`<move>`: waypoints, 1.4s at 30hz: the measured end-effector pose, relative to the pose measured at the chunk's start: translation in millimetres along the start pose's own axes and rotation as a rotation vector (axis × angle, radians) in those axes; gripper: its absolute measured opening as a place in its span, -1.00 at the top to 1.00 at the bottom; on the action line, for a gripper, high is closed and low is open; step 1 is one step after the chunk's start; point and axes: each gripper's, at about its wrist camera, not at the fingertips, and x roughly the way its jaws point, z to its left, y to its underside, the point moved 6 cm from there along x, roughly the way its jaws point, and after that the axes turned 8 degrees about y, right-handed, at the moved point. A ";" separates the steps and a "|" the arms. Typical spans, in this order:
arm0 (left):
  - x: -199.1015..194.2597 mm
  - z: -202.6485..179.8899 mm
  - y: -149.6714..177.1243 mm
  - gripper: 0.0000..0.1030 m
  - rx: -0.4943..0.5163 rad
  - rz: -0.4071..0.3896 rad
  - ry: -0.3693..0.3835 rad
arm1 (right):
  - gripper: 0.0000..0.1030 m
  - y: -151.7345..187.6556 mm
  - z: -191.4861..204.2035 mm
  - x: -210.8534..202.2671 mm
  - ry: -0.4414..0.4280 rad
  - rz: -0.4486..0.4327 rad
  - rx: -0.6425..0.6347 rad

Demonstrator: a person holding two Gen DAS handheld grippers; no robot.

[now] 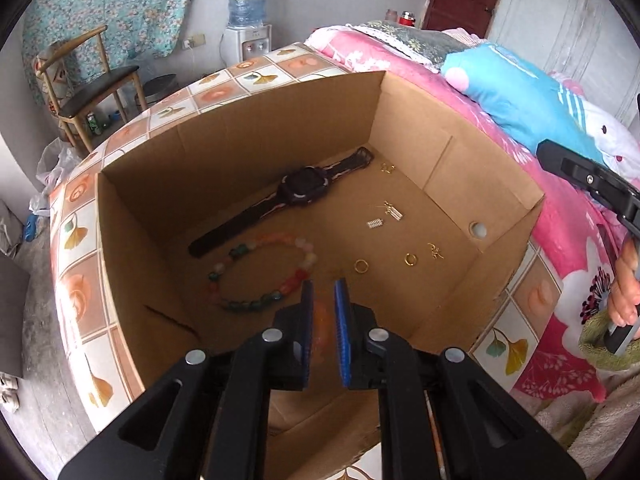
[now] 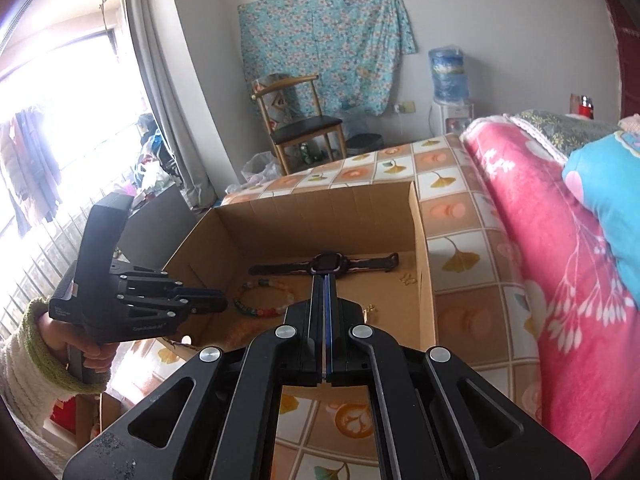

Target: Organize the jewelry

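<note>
Open brown cardboard box point(image 1: 440, 128) on tile-patterned surface point(image 1: 248, 76). On box floor: black smartwatch with dark strap point(image 1: 304, 190), multicoloured bead bracelet point(image 1: 256, 276) just beside it, gold rings point(image 1: 361, 266) and small gold and silver earrings point(image 1: 386, 212) scattered nearby. Left hand-held gripper point(image 1: 323, 292) over bracelet's near edge, jaws slightly apart, empty. Right hand-held gripper point(image 2: 325, 284) fully closed, empty. Small white lettering on left gripper's body point(image 2: 148, 326), too blurred to read.
</note>
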 end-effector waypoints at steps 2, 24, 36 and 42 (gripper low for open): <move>-2.8 3.1 -0.3 0.53 -0.014 -0.015 0.002 | 1.00 -1.4 -0.9 1.2 -0.003 0.002 0.004; -117.7 -18.4 6.3 -0.68 -0.072 -0.393 -0.121 | -0.23 -14.0 -9.4 -33.8 0.000 -0.063 0.057; -146.1 -38.2 46.7 -0.90 -0.176 -0.452 -0.371 | -0.84 14.4 23.7 -48.6 0.067 0.009 -0.060; -136.6 -39.2 57.6 -0.90 -0.219 -0.428 -0.453 | -0.84 27.2 25.3 -37.0 0.208 0.080 -0.110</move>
